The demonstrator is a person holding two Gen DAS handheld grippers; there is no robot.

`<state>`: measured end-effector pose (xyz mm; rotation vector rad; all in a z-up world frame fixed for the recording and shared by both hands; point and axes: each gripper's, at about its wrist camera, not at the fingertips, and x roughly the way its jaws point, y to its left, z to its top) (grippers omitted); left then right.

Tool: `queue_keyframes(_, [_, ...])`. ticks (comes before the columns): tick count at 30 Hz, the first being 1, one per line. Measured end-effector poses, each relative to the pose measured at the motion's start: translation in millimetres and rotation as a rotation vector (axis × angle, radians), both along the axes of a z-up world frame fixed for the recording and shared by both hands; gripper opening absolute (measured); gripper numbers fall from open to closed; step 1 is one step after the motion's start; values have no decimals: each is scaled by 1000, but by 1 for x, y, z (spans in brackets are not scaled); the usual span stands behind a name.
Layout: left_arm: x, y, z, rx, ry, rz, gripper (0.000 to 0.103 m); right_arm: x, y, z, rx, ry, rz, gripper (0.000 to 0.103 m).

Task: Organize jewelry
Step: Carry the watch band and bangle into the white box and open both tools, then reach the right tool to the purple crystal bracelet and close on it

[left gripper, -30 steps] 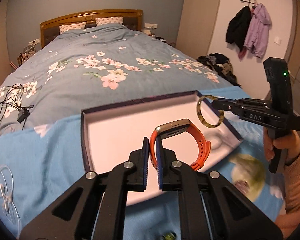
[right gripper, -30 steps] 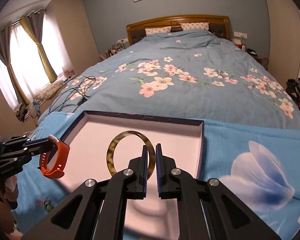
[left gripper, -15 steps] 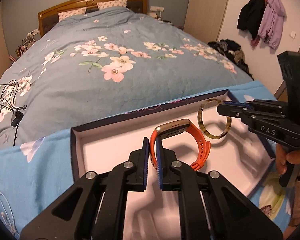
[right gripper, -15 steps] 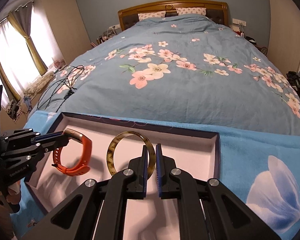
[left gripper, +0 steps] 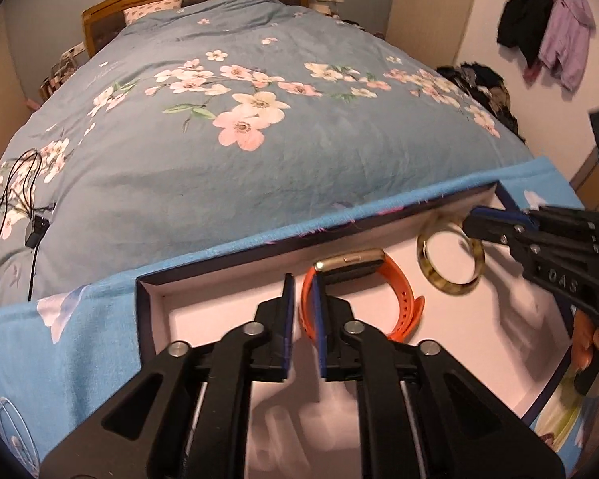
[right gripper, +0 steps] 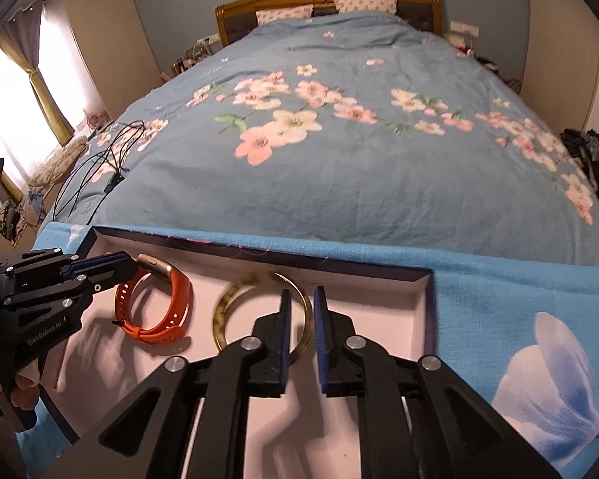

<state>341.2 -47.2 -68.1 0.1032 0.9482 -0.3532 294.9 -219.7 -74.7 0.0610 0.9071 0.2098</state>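
The watch (left gripper: 359,299), an orange strap with a gold-edged case, lies inside the box (left gripper: 147,303) near its far wall, and its strap passes between the fingers of the left gripper (left gripper: 301,291); those jaws have just been opening and now stand narrowly apart, the strap lying against the right finger with a gap to the left one, so the pads no longer press it from both sides. Just to the right of the watch in the left wrist view sits the bangle (left gripper: 451,259), a mottled brown and cream ring, also inside the box near the far wall and close to its right corner. The right gripper (right gripper: 301,311) straddles the near side of the bangle (right gripper: 235,299); its jaws too have just been opening and stand a little apart, the rim between them with clear space on either side. In the right wrist view the watch (right gripper: 155,303) rests on the pale floor of the box (right gripper: 427,299) with the left gripper (right gripper: 119,267) at its case. The box has dark walls and a moulded pale lining and lies on a bright blue cloth (right gripper: 519,319) printed with white flowers, spread over the foot of a bed (right gripper: 339,139) with a floral quilt. Black cables (right gripper: 100,167) lie on the quilt at the left, and coats (left gripper: 547,28) hang on the wall at the right
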Motion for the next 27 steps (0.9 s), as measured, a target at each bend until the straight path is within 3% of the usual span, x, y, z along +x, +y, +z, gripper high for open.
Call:
queue_keyframes(3, [-13, 5, 12, 0, -72, 26, 25, -21, -1, 14, -1, -62, 18, 24])
queue_keyframes(5, [-27, 8, 24, -9, -133, 33, 49, -38, -1, 26, 13, -100, 52, 34])
queue_keyframes(8, [-61, 16, 44, -29, -245, 22, 55, -74, -2, 44, 27, -172, 114, 44])
queue_keyframes(13, [-128, 30, 67, -60, -370, -7, 69, -138, -3, 57, 6, -251, 205, 47])
queue_keyframes(19, [-197, 50, 63, -91, -397, -17, 72, -189, -3, 29, -9, -190, 259, 47])
queue_keyframes(27, [-254, 58, 43, -77, -390, -10, 73, -229, 4, 6, -24, -144, 283, 31])
